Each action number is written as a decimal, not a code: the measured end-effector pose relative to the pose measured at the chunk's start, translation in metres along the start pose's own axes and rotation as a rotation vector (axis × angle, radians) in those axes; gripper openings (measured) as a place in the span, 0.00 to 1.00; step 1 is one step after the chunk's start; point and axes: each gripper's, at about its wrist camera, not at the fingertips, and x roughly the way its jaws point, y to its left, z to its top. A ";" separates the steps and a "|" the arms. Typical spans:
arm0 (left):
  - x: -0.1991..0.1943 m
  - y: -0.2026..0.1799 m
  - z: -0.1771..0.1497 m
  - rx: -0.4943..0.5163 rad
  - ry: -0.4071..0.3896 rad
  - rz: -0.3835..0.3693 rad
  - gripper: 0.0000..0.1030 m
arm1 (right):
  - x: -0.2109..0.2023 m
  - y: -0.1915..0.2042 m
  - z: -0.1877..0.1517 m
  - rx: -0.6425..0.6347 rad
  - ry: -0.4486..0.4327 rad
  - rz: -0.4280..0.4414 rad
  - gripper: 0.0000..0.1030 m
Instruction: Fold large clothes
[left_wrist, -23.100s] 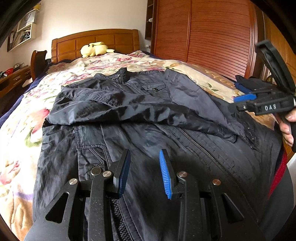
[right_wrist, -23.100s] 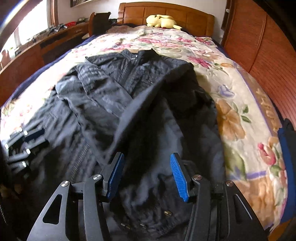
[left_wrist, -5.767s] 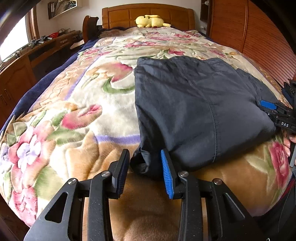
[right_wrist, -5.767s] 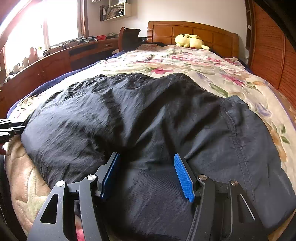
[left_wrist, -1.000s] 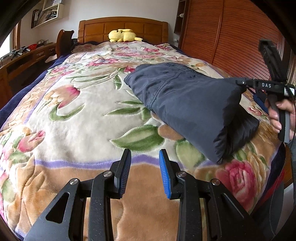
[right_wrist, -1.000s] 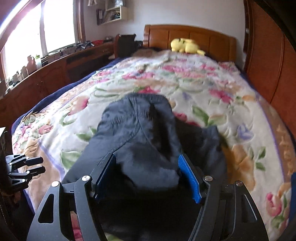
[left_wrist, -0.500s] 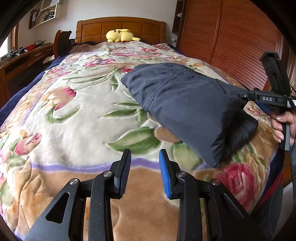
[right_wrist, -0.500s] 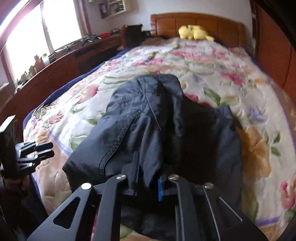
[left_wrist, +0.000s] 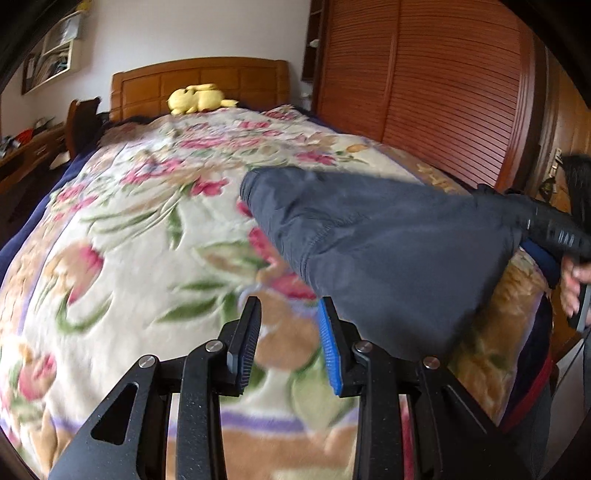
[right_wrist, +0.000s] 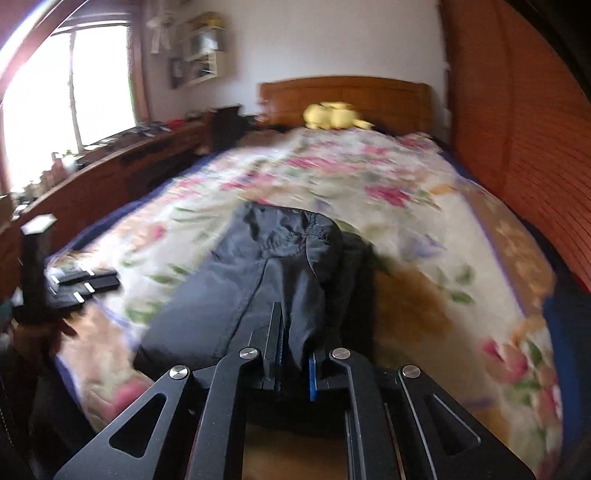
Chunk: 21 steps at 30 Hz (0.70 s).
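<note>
Left wrist view: my left fingers (left_wrist: 290, 345) stand apart with nothing between them, hovering over the flowered blanket (left_wrist: 122, 258) on the bed. The folded jacket (left_wrist: 373, 251) fills the 2 o'clock part of the view, a dark bundle with its far end resting on the blanket and its near end raised toward 3 o'clock, where my right gripper (left_wrist: 554, 229) has it. My right hand (left_wrist: 574, 284) shows at the 3 o'clock edge. A yellow plush (left_wrist: 197, 99) lies by the headboard (left_wrist: 199, 83) at 12 o'clock, and a slatted wardrobe (left_wrist: 443, 85) stands at 1 to 2 o'clock.

Right wrist view: my right fingers (right_wrist: 293, 356) are nearly closed, pinching a fold of the jacket (right_wrist: 280, 266), which runs away from them toward 12 o'clock and lies on the blanket (right_wrist: 424, 236). My left gripper (right_wrist: 83, 282) sits at 9 o'clock, beside the bed's edge and apart from the jacket. The plush (right_wrist: 334, 115) is at 12 o'clock, with a window (right_wrist: 66, 103) at 10 o'clock. The view is blurred.
</note>
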 end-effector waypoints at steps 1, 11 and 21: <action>0.003 -0.002 0.005 0.008 -0.001 -0.004 0.32 | 0.006 -0.006 -0.008 0.019 0.028 -0.005 0.09; 0.052 -0.017 0.046 0.060 0.033 -0.015 0.32 | 0.051 -0.016 -0.038 0.061 0.093 -0.056 0.41; 0.121 -0.005 0.074 0.068 0.107 0.029 0.33 | 0.104 -0.023 -0.050 0.127 0.132 -0.052 0.68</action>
